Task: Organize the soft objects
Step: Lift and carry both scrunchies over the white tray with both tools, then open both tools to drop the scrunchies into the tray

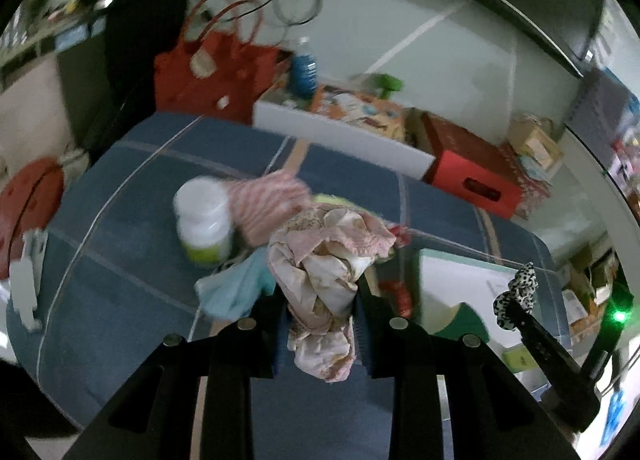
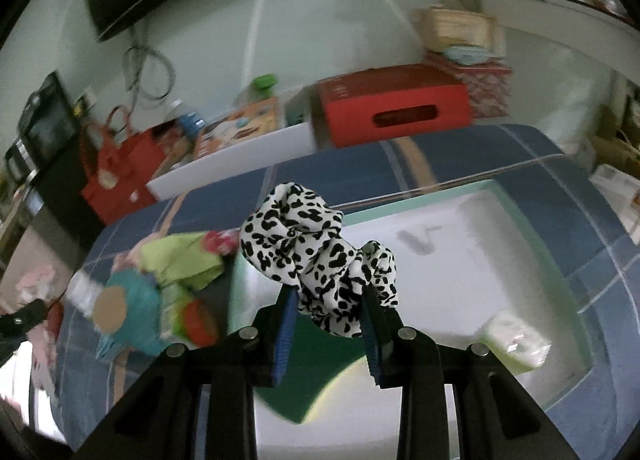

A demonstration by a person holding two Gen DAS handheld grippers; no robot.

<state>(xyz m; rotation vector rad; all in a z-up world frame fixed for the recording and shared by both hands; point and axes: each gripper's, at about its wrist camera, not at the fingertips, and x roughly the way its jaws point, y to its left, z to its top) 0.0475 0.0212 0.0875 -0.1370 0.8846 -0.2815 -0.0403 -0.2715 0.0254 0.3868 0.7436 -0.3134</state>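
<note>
Carrying two soft pieces at once: the left gripper (image 1: 320,324) is clamping a crumpled pink-and-cream cloth (image 1: 326,268), its loose end hanging below the pads, while the right gripper (image 2: 330,320) is pinching a black-and-white spotted scrunchie (image 2: 316,252) over the white tray (image 2: 520,260) on the blue checked cover (image 1: 140,260). Risks, as judged: the cloth's dangling tail is likely snagging the remaining pile (image 1: 256,244) or tipping the white bottle (image 1: 204,220) standing just beside it; the scrunchie, gripped only by one fold, is possibly slipping free short of its spot. Materials: the cloth is thin, limp, wrinkled, with a lacy pink edge; the scrunchie is puffy, gathered, silky-looking; the bottle is hard, smooth, cylindrical; the pile is mixing striped pink knit with teal fabric, edges blurred.
</note>
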